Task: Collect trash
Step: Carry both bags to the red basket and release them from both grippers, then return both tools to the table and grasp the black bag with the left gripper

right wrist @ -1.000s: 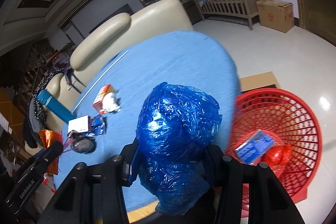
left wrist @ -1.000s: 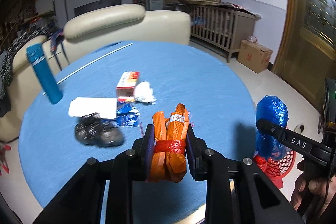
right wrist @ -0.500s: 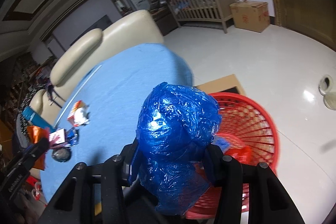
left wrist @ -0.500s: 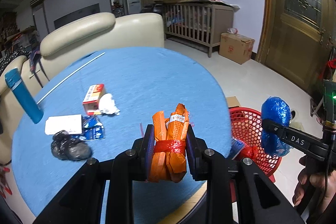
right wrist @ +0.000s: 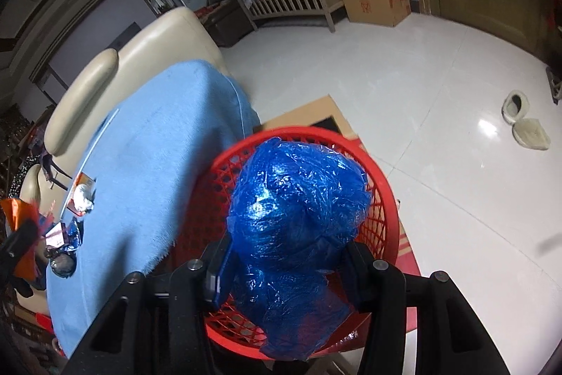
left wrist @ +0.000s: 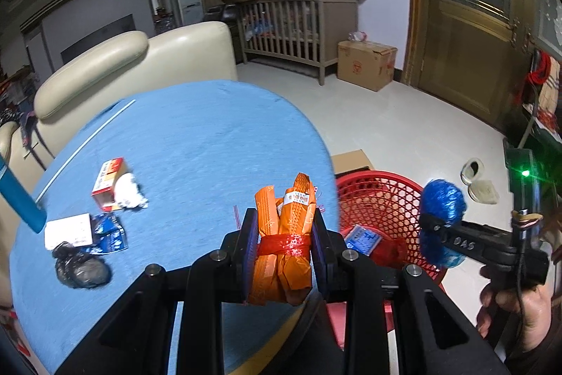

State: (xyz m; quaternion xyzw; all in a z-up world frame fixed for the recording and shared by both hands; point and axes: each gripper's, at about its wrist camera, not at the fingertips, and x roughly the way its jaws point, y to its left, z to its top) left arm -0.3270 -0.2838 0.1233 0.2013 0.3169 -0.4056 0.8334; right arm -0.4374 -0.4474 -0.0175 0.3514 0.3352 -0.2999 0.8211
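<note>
While the right tool (right wrist: 284, 264) pinches crinkly blue plastic (right wrist: 298, 199) above the lattice basket (right wrist: 383, 185), the left tool (left wrist: 283, 246) clamps a seemingly foil orange bundle (left wrist: 286, 234).

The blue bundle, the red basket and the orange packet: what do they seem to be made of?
Blue bundle: thin plastic film, glossy; it is crinkled all over and glints.
Red basket: probably moulded hard plastic, slightly shiny; its wall is an open lattice with a smooth rim.
Orange packet: looks like printed plastic or foil wrapper, folded and creased, tied with a red band; which of the two is unclear.
</note>
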